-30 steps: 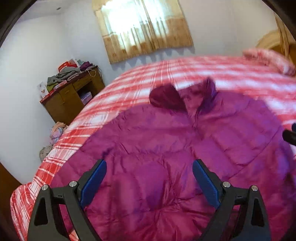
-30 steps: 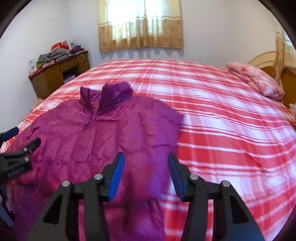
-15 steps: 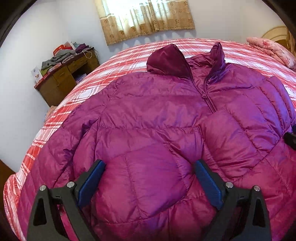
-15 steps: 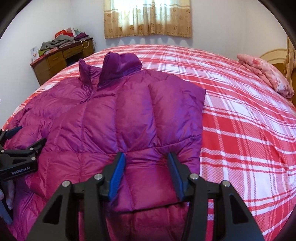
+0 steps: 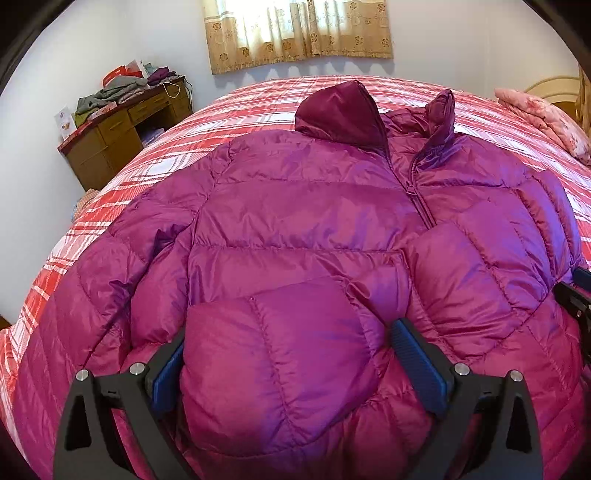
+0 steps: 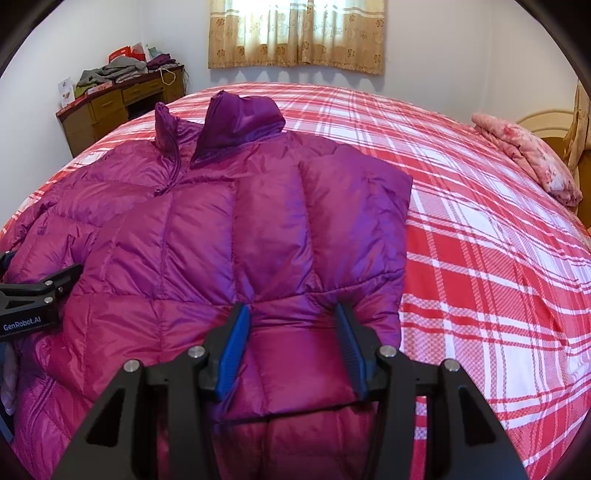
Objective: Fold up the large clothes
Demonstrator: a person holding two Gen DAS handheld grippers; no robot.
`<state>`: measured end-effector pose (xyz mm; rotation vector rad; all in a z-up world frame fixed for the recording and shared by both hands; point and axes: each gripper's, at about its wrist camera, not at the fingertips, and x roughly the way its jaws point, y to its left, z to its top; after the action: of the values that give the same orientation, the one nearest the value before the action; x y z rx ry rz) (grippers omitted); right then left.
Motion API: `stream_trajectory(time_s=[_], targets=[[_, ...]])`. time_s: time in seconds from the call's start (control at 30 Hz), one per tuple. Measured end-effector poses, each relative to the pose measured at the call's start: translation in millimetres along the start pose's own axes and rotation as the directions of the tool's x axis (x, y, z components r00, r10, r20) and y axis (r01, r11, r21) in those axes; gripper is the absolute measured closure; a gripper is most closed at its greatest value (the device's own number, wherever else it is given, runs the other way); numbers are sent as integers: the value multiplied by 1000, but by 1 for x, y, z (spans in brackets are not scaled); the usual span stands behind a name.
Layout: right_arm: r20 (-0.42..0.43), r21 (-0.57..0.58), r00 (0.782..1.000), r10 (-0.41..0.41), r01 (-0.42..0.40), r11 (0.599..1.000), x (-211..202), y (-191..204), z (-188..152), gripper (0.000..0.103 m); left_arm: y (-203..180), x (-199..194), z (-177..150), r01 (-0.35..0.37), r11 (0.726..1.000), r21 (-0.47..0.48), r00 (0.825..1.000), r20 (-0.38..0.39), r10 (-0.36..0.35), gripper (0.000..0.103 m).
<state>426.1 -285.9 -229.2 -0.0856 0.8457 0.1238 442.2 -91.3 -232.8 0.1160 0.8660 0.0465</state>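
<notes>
Magenta quilted puffer jacket [image 5: 303, 221] lying front-up and zipped on the red plaid bed [image 6: 480, 258], hood toward 12 o'clock, both sleeves folded inward across the chest. Left gripper [image 5: 288, 354] pitched downward, jaws opening wide, a puffed sleeve end bulging between them. Right gripper [image 6: 291, 332] likewise tilted down, jaws about half-spread astride the other sleeve end; whether its pads press the fabric cannot be told.

Red plaid bedspread [image 6: 480, 229]. Pink floral pillow [image 6: 528, 155] far right. Wooden desk [image 5: 122, 129] at left wall, piled clothes [image 5: 125, 86] on top. Tan curtain [image 6: 295, 33] behind.
</notes>
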Motion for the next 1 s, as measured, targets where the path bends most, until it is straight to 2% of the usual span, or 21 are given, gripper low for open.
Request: stream_trajectory(time_s=[0.37, 0.47, 0.5, 0.57, 0.63, 0.7, 0.8, 0.93, 1.0], targets=[[-5, -12, 1000, -15, 15, 1000, 0, 4, -1, 51, 0, 0, 0, 0, 1000, 1, 1000, -1, 0, 2], [0, -6, 1000, -8, 8, 1000, -7, 2, 2, 53, 4, -4, 4, -3, 1000, 10, 999, -35, 3, 2], [24, 2, 1000, -10, 10, 1000, -16, 0, 4, 53, 7, -11, 8, -5, 1000, 7, 999, -40, 6, 2], [97, 19, 995, -2, 0, 1000, -36, -5, 9, 52, 15, -33, 17, 33, 999, -6, 999, 34, -33, 2], [154, 48, 988, -13, 6, 999, -51, -10, 20, 52, 20, -47, 32, 40, 999, -29, 996, 84, -37, 2], [168, 90, 986, -18, 3, 996, -51, -16, 37, 52, 20, -45, 45, 65, 996, -55, 995, 81, -60, 2], [136, 100, 991, 3, -17, 995, -29, -14, 54, 52, 15, -23, 51, 27, 998, -58, 998, 55, -23, 2], [39, 69, 999, 11, -14, 998, 18, -8, 55, 52, 6, 27, 35, -54, 999, -3, 998, -40, 53, 2], [-20, 76, 999, 28, -26, 997, 36, -11, 48, 51, 10, 28, 31, -36, 999, -33, 999, -18, 36, 2]])
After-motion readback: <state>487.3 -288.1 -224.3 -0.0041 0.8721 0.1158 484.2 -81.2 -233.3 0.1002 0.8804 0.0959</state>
